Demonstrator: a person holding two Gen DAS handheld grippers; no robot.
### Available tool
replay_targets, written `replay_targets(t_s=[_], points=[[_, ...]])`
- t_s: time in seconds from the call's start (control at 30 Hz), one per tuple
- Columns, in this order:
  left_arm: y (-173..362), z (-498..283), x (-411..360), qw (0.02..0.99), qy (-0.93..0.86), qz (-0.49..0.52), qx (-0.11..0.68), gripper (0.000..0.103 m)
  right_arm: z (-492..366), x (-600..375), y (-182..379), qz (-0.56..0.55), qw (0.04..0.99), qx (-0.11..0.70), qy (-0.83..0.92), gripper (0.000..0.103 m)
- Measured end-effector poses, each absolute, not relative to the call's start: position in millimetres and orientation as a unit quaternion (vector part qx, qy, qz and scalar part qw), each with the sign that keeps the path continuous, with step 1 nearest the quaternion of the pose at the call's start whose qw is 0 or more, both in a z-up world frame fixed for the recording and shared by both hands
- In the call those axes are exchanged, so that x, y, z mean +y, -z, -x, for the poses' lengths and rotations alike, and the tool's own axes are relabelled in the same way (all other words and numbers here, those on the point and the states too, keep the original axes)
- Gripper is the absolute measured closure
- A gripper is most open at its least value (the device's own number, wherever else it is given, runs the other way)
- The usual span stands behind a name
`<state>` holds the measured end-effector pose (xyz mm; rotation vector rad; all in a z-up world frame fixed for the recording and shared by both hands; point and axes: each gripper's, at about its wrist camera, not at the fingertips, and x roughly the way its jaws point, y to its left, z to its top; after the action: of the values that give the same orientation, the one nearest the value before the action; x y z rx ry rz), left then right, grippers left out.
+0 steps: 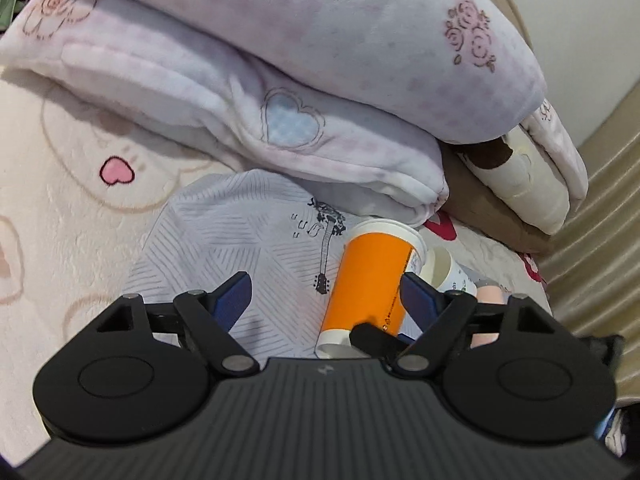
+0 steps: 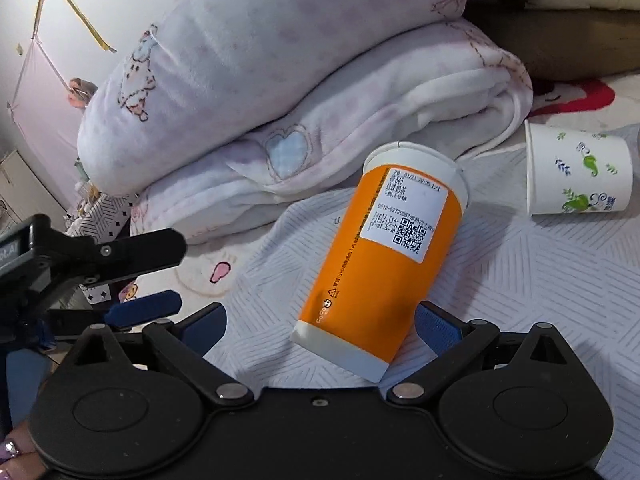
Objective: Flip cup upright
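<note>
**A:** Orange cup (image 2: 386, 258) is on its side on the striped grey cloth (image 2: 520, 280), base toward the cameras, rim pointing at the folded blanket (image 2: 320, 152). White label with a QR code faces up.

**B:** Is either gripper on it?

**A:** Doesn't look like it. Right gripper (image 2: 320, 322) has its jaws spread wide, and the cup's base end sits between them, just beside the right blue pad (image 2: 438, 326); can't tell if it's touching. Left gripper (image 1: 326, 298) is spread too, with the cup (image 1: 370, 284) lying against its right side, base close to the body.

**B:** Anything else near the cup?

**A:** Small white cup (image 2: 578, 172) with green leaf prints, also on its side, off to the right of the orange one's rim and apart from it. Beyond the cup, the blanket sits under a big pillow (image 2: 260, 52).
</note>
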<state>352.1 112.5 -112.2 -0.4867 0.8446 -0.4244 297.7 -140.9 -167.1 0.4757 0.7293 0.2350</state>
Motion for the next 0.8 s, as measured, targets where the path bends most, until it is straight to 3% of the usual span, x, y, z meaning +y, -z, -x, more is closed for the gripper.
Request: replay_targets(t_s=[0.1, 0.17, 0.2, 0.23, 0.8], points=[[114.4, -352.5, 108.1, 0.858, 0.21, 0.231, 0.407, 0.023, -309.0, -142.6, 175.3, -0.232, 0.895, 0.37, -0.088, 0.001], [115.6, -350.1, 104.5, 0.856, 0.217, 0.23, 0.409, 0.023, -314.4, -145.8, 179.1, -0.224, 0.894, 0.378, -0.085, 0.013], [115.7, -349.2, 101.5, 0.855, 0.22, 0.228, 0.41, 0.023, -315.9, -149.1, 179.6, -0.228, 0.89, 0.383, -0.095, 0.025], [115.7, -346.1, 99.4, 0.854, 0.222, 0.225, 0.413, 0.023, -313.1, -155.6, 180.3, -0.237, 0.886, 0.386, -0.096, 0.027], [107.6, -268.4, 6.9, 0.788, 0.345, 0.187, 0.473, 0.023, -198.5, -245.3, 138.0, -0.165, 0.88, 0.435, -0.09, 0.031]])
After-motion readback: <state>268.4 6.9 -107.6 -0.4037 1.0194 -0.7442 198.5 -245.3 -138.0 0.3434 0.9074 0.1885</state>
